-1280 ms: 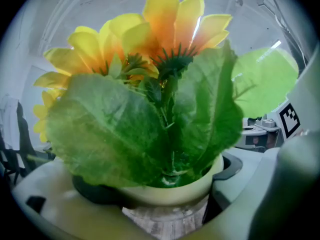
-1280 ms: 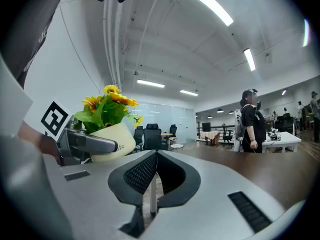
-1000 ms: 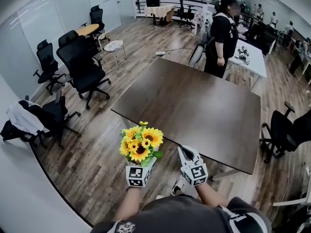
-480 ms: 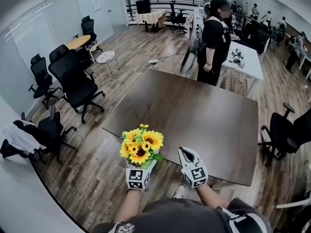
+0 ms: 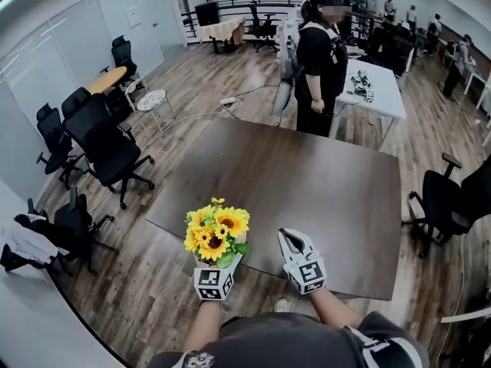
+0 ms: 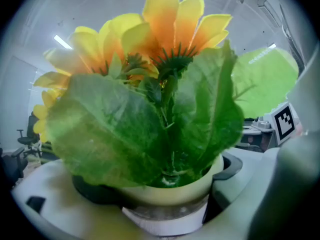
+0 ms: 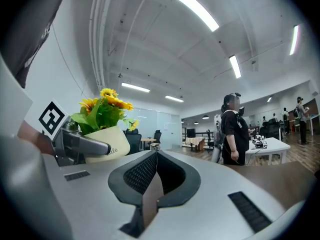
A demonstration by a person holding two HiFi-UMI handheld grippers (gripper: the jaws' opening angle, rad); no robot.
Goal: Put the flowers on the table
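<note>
A bunch of yellow sunflowers (image 5: 215,234) in a small cream pot (image 6: 172,190) is held in my left gripper (image 5: 218,262), which is shut on the pot. The blooms and leaves (image 6: 150,109) fill the left gripper view. The pot hangs just over the near left edge of the dark brown table (image 5: 307,175). My right gripper (image 5: 291,238) is beside it to the right, over the table's near edge, shut with nothing between its jaws. In the right gripper view the shut gripper (image 7: 152,156) points along the table, and the pot (image 7: 106,144) shows at the left.
A person in black (image 5: 317,56) stands at the table's far side, with a white desk (image 5: 376,90) behind. Black office chairs (image 5: 103,140) stand on the wood floor at the left, another chair (image 5: 453,205) at the right.
The table has come nearer in the head view, and both grippers now reach its near edge. The left gripper still holds the flower pot; the right stays shut.
</note>
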